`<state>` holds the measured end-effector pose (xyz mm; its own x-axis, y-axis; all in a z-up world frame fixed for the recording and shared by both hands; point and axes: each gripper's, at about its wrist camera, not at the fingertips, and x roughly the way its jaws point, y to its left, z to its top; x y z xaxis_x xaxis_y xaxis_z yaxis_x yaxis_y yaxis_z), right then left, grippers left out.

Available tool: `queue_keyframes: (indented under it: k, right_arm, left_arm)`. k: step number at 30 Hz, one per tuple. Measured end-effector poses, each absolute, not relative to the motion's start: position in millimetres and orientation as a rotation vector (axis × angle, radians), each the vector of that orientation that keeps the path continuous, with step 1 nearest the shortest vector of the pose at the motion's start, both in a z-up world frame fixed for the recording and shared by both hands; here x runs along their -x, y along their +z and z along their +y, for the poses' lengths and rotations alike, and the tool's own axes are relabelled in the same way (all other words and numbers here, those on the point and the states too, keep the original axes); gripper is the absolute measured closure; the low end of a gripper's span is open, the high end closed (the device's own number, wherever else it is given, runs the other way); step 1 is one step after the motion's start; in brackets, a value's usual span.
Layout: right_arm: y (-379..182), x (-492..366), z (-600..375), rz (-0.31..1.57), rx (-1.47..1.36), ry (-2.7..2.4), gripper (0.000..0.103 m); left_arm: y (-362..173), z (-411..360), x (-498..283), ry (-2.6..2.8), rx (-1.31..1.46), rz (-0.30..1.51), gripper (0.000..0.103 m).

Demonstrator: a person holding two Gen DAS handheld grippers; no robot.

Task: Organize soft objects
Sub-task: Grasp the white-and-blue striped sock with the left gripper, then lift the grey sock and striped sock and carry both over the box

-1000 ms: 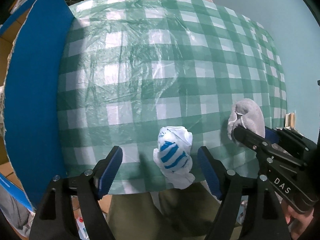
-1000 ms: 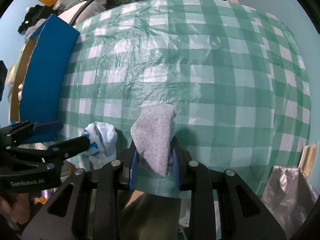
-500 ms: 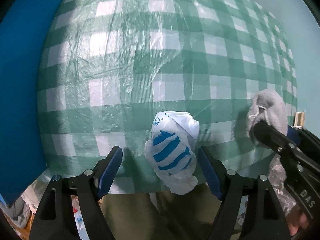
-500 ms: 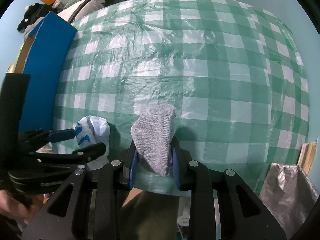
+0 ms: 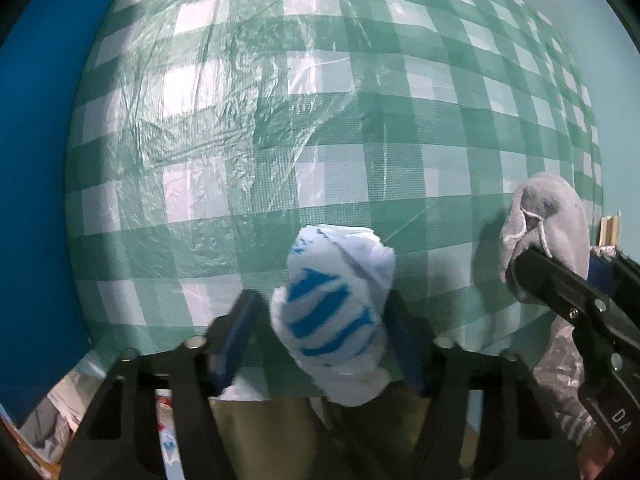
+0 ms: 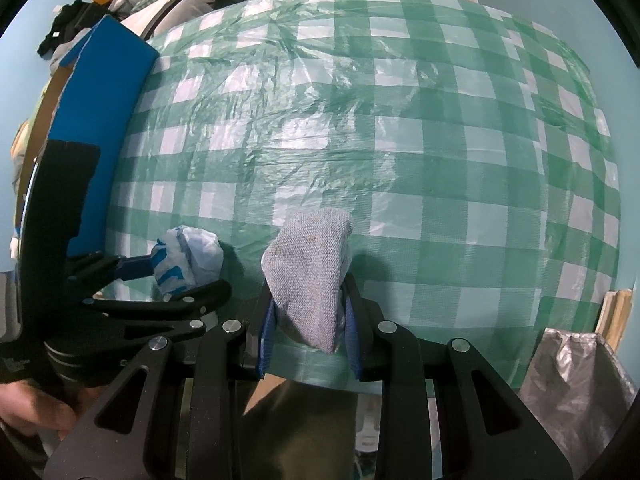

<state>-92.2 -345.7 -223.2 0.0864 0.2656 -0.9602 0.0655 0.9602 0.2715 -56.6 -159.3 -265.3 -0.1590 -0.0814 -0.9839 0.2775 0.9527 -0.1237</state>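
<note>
Right gripper (image 6: 308,320) clamped on grey sock (image 6: 310,276); left gripper (image 5: 326,334) half-closed around striped sock (image 5: 332,316).

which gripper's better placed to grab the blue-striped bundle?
Left. The left gripper already straddles the blue-striped bundle, jaws nearly on it. The right gripper is shut on the grey sock.

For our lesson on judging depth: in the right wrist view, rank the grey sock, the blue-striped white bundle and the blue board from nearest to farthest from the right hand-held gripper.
1. Grey sock: clamped between the fingers of the right hand-held gripper.
2. Blue-striped white bundle: just to the left, near the table's front edge, between the left hand-held gripper fingers.
3. Blue board: farthest, along the table's left side.
</note>
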Motion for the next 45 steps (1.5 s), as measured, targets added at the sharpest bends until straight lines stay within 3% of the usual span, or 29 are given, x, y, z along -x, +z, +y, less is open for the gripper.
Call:
queue_keyframes:
  k: [1,7,31,45]
  right_arm:
    - [-222.5,91.7,-345.2,1.481,-0.271,0.152,0.075]
    - [-217.3,87.8,-344.0,1.471,-0.268,0.155,0.075]
    - [-164.9,58.4,-314.9,1.382,-0.27,0.208,0.075]
    - [-133.5,34.8,-285.0,1.33,-0.239,0.266,0.075]
  left_arm:
    - [-264.3,-161.1,56.1,-0.326,-0.155,1.704,0.054]
    - [-255.2,-163.5,53.6,-0.346,-0.173,1.68,0.057]
    - [-146.0,-153.8,34.2,-0.356,-0.27,1.452,0.057]
    - [-113.3,-114.5,17.9,-0.322,-0.278,1.368,0.057]
